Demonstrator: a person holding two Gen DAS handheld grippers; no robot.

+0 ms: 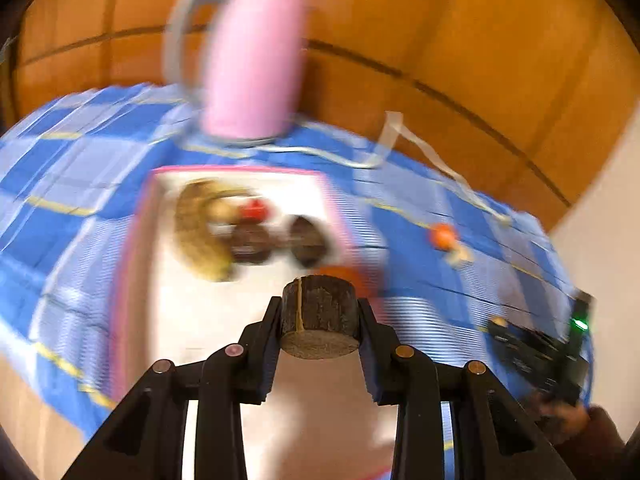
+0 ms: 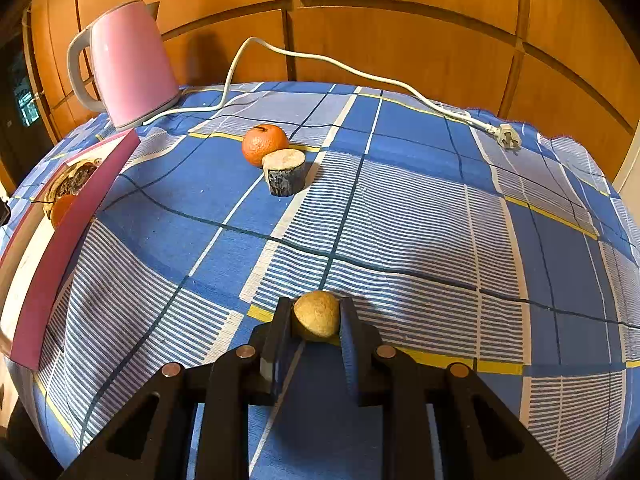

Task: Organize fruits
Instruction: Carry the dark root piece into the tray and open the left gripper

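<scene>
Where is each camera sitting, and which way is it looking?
Left wrist: it sits on the left gripper, looking down along its fingers at a pink-edged tray; the jaws clamp a dark round slice.
Right wrist: it sits on the right gripper, looking across the blue checked cloth; the jaws clamp a small tan fruit.
Both show the pink kettle, its white cord, the tray, the cloth, an orange fruit on the cloth and the wooden wall.

Two hand-held grippers, one clamping a dark wood round (image 1: 318, 316), the other a tan round fruit (image 2: 316, 314). On the checked cloth: one mandarin (image 2: 264, 144), one cut log piece (image 2: 285, 176), one pink kettle (image 2: 128, 64), one white cord (image 2: 360, 76). One pink-edged tray (image 2: 76, 232), contents too blurred to count.
</scene>
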